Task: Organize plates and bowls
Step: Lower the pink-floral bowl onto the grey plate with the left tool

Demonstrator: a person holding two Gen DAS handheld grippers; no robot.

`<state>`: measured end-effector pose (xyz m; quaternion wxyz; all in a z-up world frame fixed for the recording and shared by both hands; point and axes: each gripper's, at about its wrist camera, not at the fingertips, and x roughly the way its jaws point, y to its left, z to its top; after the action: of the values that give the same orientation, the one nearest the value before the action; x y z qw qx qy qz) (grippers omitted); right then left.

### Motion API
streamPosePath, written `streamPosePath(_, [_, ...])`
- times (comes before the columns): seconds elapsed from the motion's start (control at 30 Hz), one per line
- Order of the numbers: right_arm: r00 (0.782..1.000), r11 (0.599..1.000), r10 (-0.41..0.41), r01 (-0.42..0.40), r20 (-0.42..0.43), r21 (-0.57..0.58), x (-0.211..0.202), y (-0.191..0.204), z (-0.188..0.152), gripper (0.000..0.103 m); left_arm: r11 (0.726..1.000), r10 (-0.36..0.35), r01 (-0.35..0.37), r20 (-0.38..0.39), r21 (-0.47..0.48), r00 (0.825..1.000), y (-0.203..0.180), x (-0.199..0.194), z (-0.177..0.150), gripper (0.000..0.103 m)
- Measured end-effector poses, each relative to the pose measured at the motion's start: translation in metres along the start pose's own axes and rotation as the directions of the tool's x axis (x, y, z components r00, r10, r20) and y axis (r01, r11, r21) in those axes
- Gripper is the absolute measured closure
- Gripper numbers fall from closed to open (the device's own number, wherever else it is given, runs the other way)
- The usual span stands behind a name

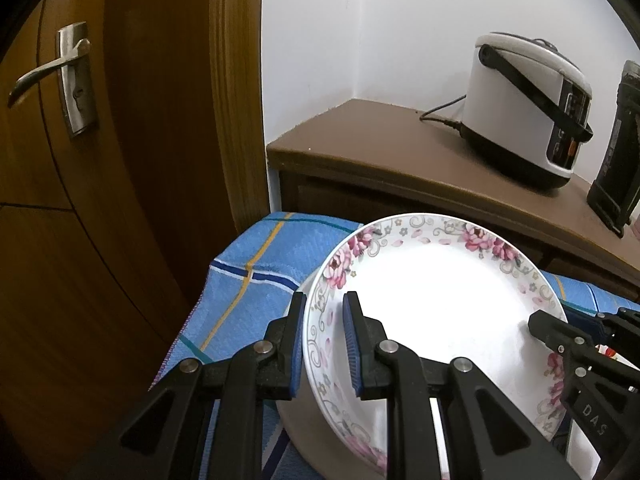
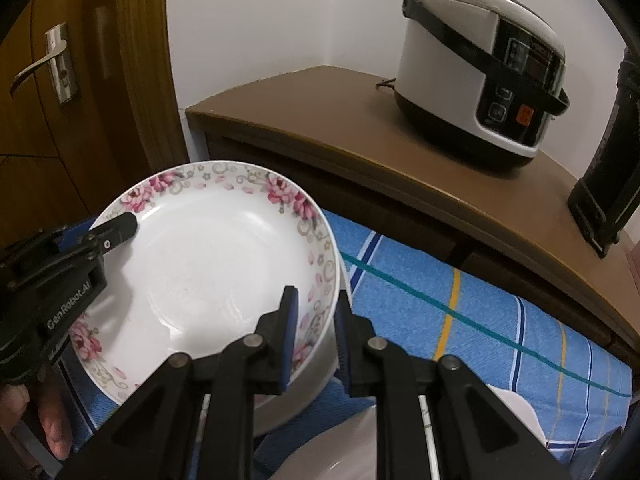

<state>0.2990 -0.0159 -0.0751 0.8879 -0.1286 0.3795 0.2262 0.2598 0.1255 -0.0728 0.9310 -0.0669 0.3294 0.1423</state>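
Observation:
A white plate with a pink floral rim (image 1: 440,300) (image 2: 200,260) is gripped from both sides. My left gripper (image 1: 324,300) is shut on its left rim, one blue pad above and one below the edge. My right gripper (image 2: 316,296) is shut on the opposite rim. Each gripper shows in the other's view: the right gripper (image 1: 536,320) and the left gripper (image 2: 128,222). Directly under the plate is a plain white bowl (image 2: 320,368) (image 1: 304,420); I cannot tell whether they touch. Both are over a blue checked cloth (image 1: 256,280) (image 2: 440,300).
Behind the cloth is a brown cabinet (image 1: 380,148) (image 2: 320,120) with a white rice cooker (image 1: 524,112) (image 2: 480,72) and a black appliance (image 1: 616,152). A wooden door with a metal handle (image 1: 72,80) stands at left. More white ware (image 2: 516,408) lies at lower right.

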Motion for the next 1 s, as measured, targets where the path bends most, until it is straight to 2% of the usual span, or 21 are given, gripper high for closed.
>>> streamPosePath(0.53, [0.999,0.999,-0.014,0.012,-0.049,-0.031,0.018,0.005,0.006,0.084,1.000,0.007,-0.007,-0.065,0.001,0.998,0.000,0.014,-0.004,0.083])
streamPosePath(1.0, [0.998,0.999,-0.017,0.014,-0.057,-0.053,0.015,0.007,0.005,0.084,1.000,0.005,-0.006,-0.067,-0.008,0.998,0.002,0.016,-0.005,0.082])
